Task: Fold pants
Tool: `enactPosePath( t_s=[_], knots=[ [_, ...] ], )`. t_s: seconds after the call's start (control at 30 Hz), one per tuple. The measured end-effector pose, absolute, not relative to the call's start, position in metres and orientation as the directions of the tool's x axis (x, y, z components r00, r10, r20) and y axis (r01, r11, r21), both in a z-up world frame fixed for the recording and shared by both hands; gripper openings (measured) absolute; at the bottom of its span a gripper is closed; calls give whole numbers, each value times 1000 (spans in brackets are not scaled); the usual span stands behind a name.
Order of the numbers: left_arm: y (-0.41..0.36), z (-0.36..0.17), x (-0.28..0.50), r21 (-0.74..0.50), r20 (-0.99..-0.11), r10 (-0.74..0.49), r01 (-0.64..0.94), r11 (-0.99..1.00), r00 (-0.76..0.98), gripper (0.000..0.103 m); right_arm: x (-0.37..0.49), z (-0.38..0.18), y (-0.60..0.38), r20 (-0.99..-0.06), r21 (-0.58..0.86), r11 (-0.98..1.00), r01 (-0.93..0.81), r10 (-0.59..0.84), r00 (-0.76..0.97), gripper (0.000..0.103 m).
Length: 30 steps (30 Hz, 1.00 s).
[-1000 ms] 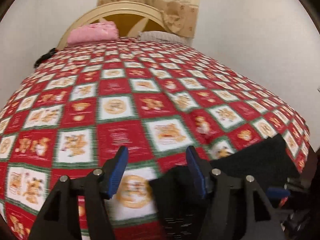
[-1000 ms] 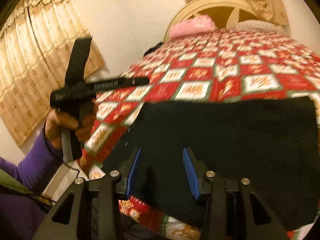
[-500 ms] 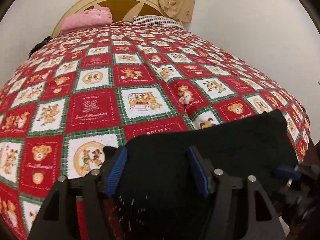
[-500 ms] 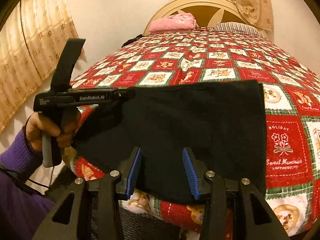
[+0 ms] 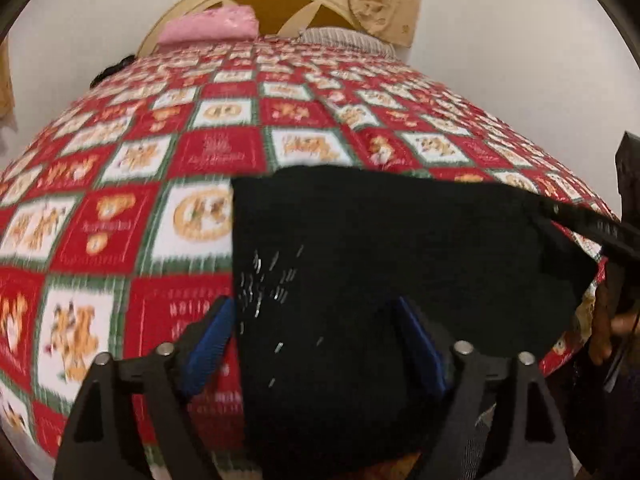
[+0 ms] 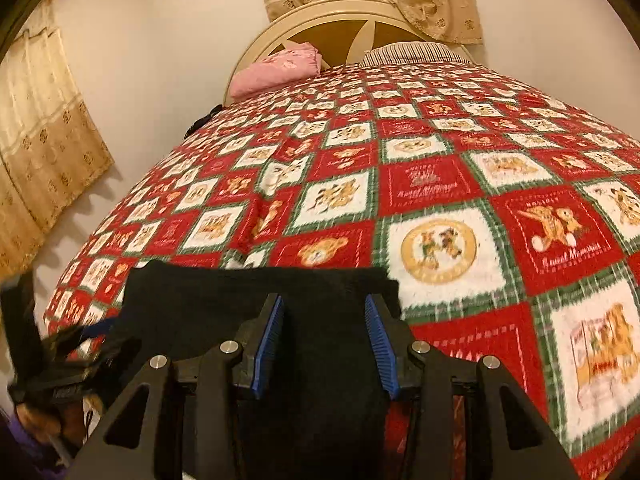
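Jaws spread on both: left gripper point(image 5: 314, 346), right gripper point(image 6: 325, 344). Black pants point(image 5: 380, 248) now lie nearer the quilt's point(image 6: 440, 184) corner than before.

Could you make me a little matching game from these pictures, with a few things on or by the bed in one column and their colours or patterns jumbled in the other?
Things:
1. pants
2. quilt
3. folded cloth by the headboard
4. pillow

Looks:
A. pink
B. black
C. thin stripes
D. red, white and green squares with bears

Pairs: 1-B, 2-D, 3-A, 4-C
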<state>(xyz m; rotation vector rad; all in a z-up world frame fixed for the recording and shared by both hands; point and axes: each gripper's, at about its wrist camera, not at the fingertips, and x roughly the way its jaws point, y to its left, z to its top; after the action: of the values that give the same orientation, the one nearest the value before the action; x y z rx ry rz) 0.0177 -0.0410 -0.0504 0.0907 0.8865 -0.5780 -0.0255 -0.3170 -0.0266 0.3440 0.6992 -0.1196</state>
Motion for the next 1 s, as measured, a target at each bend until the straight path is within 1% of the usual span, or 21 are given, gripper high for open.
enactPosePath(
  t_s=[0.13, 0.2, 0.23, 0.33, 0.37, 0.4, 0.43, 0.5, 0.57, 0.63, 0.7, 0.73, 0.8, 0.9, 1.0],
  knots=[
    [-39, -50, 15, -148, -740, -443, 519, 842, 506, 87, -23, -22, -315, -653, 254, 940, 229, -9, 758, 45],
    [-38, -49, 16, -154, -742, -445, 517, 842, 502, 87, -33, -13, -311, -614, 278, 937, 211, 5, 789, 45],
    [-37, -49, 17, -158, -745, -445, 517, 841, 497, 88, -45, -6, -310, -579, 308, 930, 199, 17, 815, 45],
    [-37, -45, 21, -166, -759, -436, 505, 847, 483, 88, -71, 4, -308, -518, 342, 918, 198, 9, 855, 45],
    [-38, -45, 21, -163, -763, -431, 502, 849, 482, 88, -77, 5, -306, -517, 336, 919, 207, -4, 856, 46],
    [-39, -41, 22, -153, -768, -421, 500, 853, 483, 88, -82, 4, -304, -519, 327, 919, 218, -18, 855, 51],
    [-39, -39, 22, -145, -765, -417, 500, 854, 490, 88, -88, 1, -303, -522, 318, 920, 228, -30, 852, 58],
    [-38, -29, 21, -122, -741, -417, 505, 855, 527, 88, -96, -6, -301, -533, 303, 920, 248, -52, 845, 66],
    [-39, -22, 23, -102, -723, -414, 508, 855, 553, 91, -97, -17, -304, -564, 293, 915, 278, -70, 823, 67],
    [-39, -20, 26, -99, -714, -414, 504, 858, 564, 93, -93, -30, -308, -597, 328, 897, 297, -47, 801, 67],
    [-41, -23, 30, -115, -720, -422, 504, 856, 552, 93, -93, -40, -311, -596, 363, 881, 303, -31, 802, 67],
    [-43, -26, 32, -123, -728, -422, 502, 856, 540, 93, -95, -40, -309, -585, 359, 884, 300, -38, 810, 70],
    [-45, -32, 34, -129, -748, -410, 491, 861, 522, 93, -93, -41, -304, -591, 335, 896, 292, -41, 805, 75],
    [-47, -45, 36, -155, -783, -403, 480, 863, 473, 93, -93, -44, -293, -603, 280, 913, 295, -72, 794, 76],
    [-46, -48, 33, -176, -776, -417, 472, 864, 474, 98, -94, -48, -283, -598, 227, 926, 300, -110, 794, 76]
  ],
)
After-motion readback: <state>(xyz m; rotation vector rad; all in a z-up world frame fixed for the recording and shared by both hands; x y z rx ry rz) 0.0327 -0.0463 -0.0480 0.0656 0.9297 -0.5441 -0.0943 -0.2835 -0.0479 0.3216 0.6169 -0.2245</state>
